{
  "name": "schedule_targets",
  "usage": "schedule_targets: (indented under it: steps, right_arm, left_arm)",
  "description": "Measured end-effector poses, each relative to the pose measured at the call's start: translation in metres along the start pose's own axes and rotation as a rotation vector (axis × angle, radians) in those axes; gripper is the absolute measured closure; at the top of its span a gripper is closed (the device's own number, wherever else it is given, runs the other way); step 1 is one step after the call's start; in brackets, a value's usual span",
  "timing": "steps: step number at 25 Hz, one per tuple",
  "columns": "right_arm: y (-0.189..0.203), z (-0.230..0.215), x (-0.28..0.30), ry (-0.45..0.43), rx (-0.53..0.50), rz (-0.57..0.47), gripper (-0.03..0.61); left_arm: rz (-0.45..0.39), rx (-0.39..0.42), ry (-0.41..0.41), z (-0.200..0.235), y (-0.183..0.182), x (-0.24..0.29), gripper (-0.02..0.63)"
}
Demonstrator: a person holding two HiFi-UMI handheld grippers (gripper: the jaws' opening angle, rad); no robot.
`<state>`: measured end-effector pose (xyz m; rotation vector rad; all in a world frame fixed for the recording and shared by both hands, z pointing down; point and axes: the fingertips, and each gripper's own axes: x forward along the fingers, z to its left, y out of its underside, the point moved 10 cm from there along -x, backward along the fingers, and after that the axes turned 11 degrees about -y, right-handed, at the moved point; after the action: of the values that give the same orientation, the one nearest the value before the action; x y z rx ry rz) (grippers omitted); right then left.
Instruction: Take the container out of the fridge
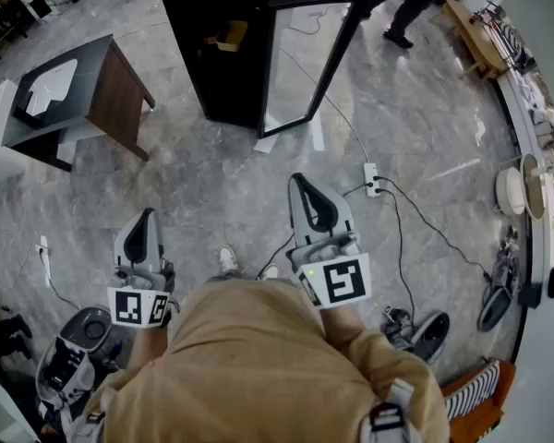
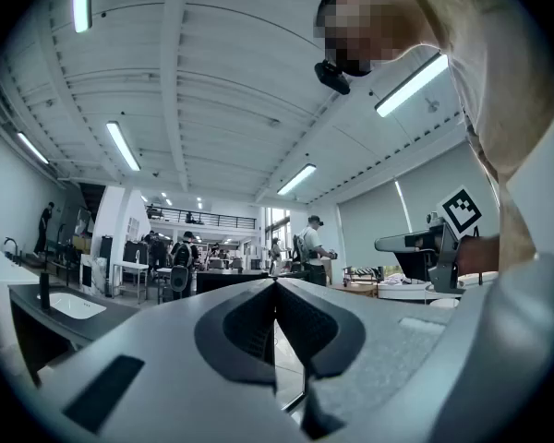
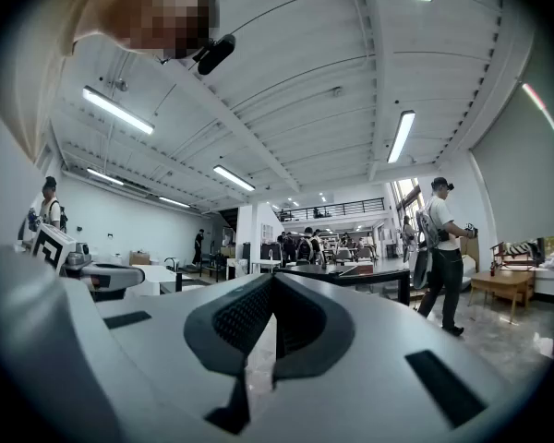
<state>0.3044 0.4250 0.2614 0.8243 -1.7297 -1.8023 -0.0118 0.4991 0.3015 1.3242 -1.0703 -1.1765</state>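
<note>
Step in hand: the approach. The person is standing well apart from the fridge, and neither gripper is reaching yet.
Next move: judged to be calling for walking up to the open front, spreading one gripper's fingers and closing them on the container.
Left gripper (image 1: 149, 214): pointing level; its fingers (image 2: 235, 326) are lying clenched together, grasping nothing.
Fridge (image 1: 223, 67): black, standing on the floor ahead, with its glass door (image 1: 309, 63) hanging open.
Container (image 1: 233, 33): a yellow item, probably the container, is sitting inside the fridge's upper part.
Right gripper (image 1: 299, 181): pointing level; its fingers (image 3: 235, 326) are pressing tip to tip, empty.
Writing: none is showing legibly; only square black-and-white markers on the gripper cubes.
</note>
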Motion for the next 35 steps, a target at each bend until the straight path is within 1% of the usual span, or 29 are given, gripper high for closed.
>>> schedule_targets:
  steps: [3, 9, 14, 17, 20, 23, 28, 35]
  right_arm:
    - [0.000, 0.007, 0.011, -0.007, 0.000, 0.002, 0.577]
    - [0.000, 0.020, 0.028, -0.033, -0.013, 0.018, 0.577]
    - [0.002, 0.029, 0.035, -0.028, -0.007, 0.026, 0.577]
    - [0.008, 0.032, 0.033, -0.047, -0.007, 0.053, 0.576]
    - [0.003, 0.038, 0.041, -0.028, -0.005, 0.031, 0.575]
    - [0.003, 0.046, 0.051, -0.016, -0.010, 0.031, 0.575]
    - [0.005, 0.066, 0.074, -0.003, -0.042, 0.049, 0.575]
    - [0.005, 0.091, 0.095, 0.033, -0.043, 0.043, 0.575]
  left_arm:
    - [0.011, -0.002, -0.016, 0.013, 0.003, -0.006, 0.614]
    - [0.001, -0.004, -0.033, 0.033, 0.001, -0.008, 0.614]
    - [0.014, -0.015, -0.026, 0.043, 0.004, -0.010, 0.614]
    - [0.017, -0.020, -0.016, 0.047, 0.006, -0.009, 0.614]
    - [0.015, -0.025, -0.006, 0.055, 0.008, -0.006, 0.614]
    - [0.010, -0.034, 0.005, 0.066, 0.011, -0.004, 0.614]
    - [0.000, -0.050, 0.029, 0.096, 0.015, 0.003, 0.614]
    - [-0.018, -0.046, 0.063, 0.130, 0.017, 0.013, 0.614]
